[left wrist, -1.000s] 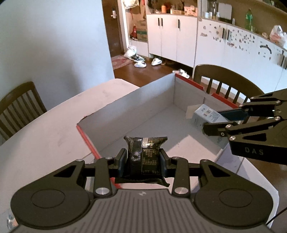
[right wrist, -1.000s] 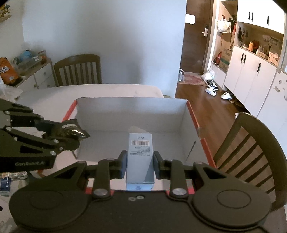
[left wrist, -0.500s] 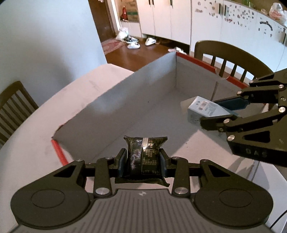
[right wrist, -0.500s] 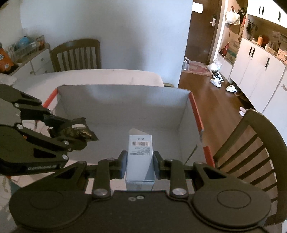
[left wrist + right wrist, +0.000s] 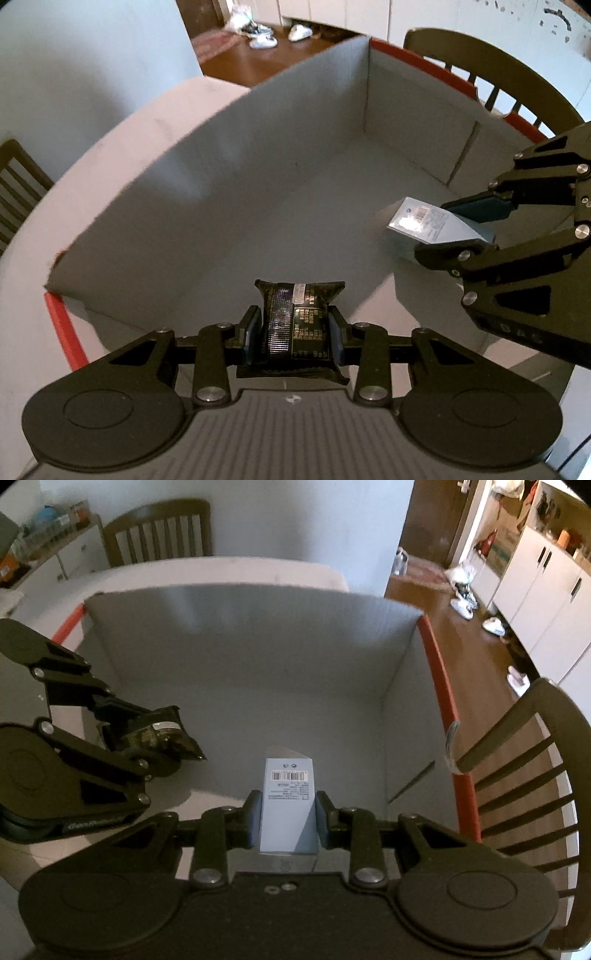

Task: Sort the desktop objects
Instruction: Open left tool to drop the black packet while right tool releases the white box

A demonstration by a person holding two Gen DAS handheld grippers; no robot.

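Left wrist view: left gripper (image 5: 294,329), jaws clamped on dark packet (image 5: 296,319), held over near edge of box (image 5: 221,177) on desk (image 5: 110,155). Right gripper (image 5: 288,811), jaws clamped on carton (image 5: 287,801), held inside box, presumably for release.

Glossy foil packet (image 5: 297,325); matt cardboard box (image 5: 207,206).

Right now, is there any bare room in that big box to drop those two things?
Yes. The box floor looks bare from the far wall to the corner by the red edge. It is crowded only near the front, where the dark packet and pale carton hang.
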